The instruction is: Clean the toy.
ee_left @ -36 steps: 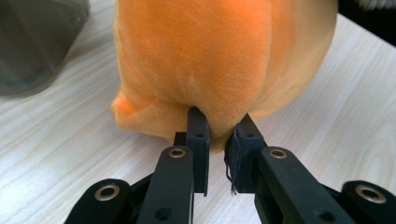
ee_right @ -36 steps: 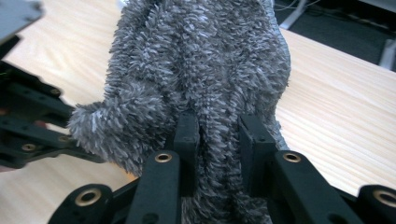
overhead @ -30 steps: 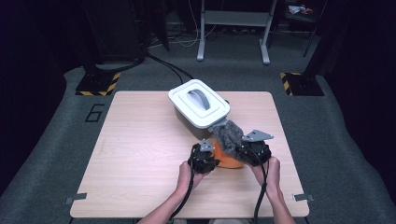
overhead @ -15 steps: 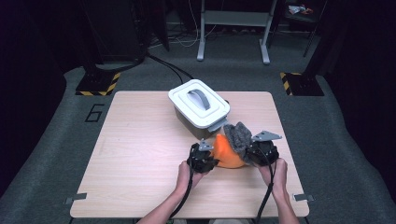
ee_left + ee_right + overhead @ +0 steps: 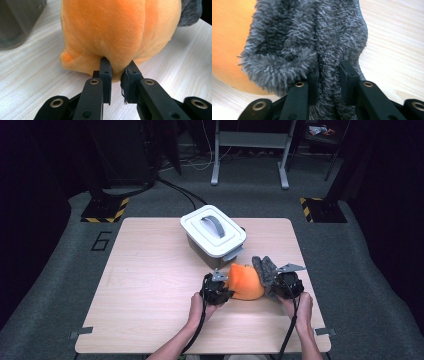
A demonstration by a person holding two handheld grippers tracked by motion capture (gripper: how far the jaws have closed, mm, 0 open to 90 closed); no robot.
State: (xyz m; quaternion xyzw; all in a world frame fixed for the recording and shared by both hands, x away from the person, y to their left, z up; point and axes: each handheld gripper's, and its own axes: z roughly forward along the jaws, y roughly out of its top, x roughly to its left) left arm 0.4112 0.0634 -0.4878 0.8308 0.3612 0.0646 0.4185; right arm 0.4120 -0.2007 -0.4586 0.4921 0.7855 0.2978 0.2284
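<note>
A rounded orange plush toy (image 5: 245,281) of soft, short-piled fabric with sewn seams is seen lying on the pale wood-grain surface (image 5: 150,290), near its front edge and just in front of a grey plastic box (image 5: 212,247) closed by a white lid with a grey handle (image 5: 213,231). A fuzzy, long-piled dark grey fabric piece (image 5: 265,267) is attached at the toy's right side; in the right gripper view its fibres are seen as shaggy and mottled.

The left claw (image 5: 115,75) is clamped on a fold of the orange plush at the toy's lower edge, the fabric being pinched between the two black jaws. The right claw (image 5: 328,77) is clamped on a thick ridge of the grey fuzzy fabric, which is squeezed between its jaws.

In the high view the left gripper (image 5: 215,290) and the right gripper (image 5: 285,284) are held low on either side of the toy, each pointed inward toward it, with both forearms entering from the bottom edge and cables trailing back along them.
</note>
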